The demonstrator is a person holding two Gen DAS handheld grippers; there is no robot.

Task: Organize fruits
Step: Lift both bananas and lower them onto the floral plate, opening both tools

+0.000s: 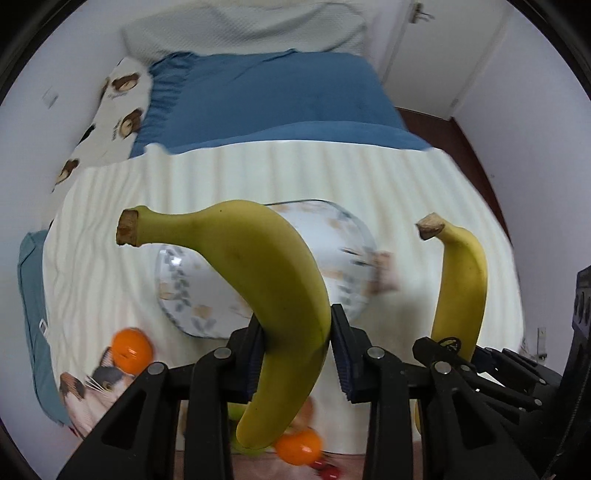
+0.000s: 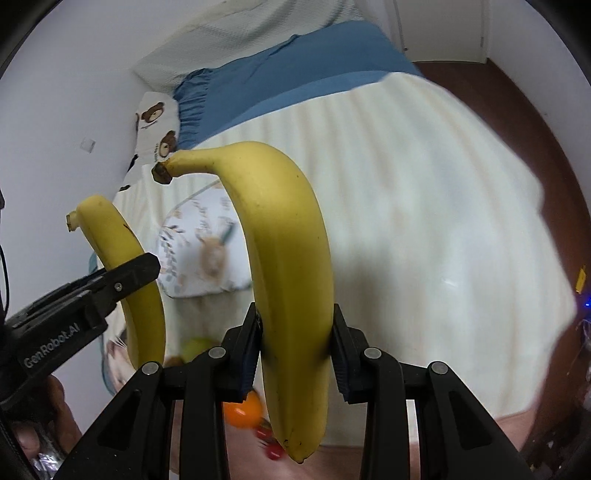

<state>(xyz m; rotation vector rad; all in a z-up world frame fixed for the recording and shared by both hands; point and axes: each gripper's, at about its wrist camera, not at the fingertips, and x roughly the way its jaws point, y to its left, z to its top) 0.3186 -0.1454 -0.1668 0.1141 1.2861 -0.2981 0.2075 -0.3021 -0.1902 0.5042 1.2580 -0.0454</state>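
Bed under a cream ribbed cover (image 1: 369, 177)

A floral plate (image 1: 192, 291) is lying on the cover just ahead of the left gripper's fingers; oranges (image 1: 132, 350) are sitting to their left and beneath them, small red fruits (image 2: 273, 448) are lying below the right gripper, and blue bedding (image 1: 266, 96) is lying farther ahead.

A home bedroom. Beyond the left claw (image 1: 297, 347) stretches a bed (image 1: 280, 170) made up with a ribbed cream cover and, farther off, a blue quilt (image 1: 266, 96). At the far end lies a pale pillow (image 1: 243, 26), and to the far left a cushion printed with cartoon bears (image 1: 122, 107). Plain white walls (image 1: 535, 110) close the room in. To the far right of the claw stands a white door (image 1: 443, 44) over a strip of dark reddish-brown floor (image 1: 443, 129).
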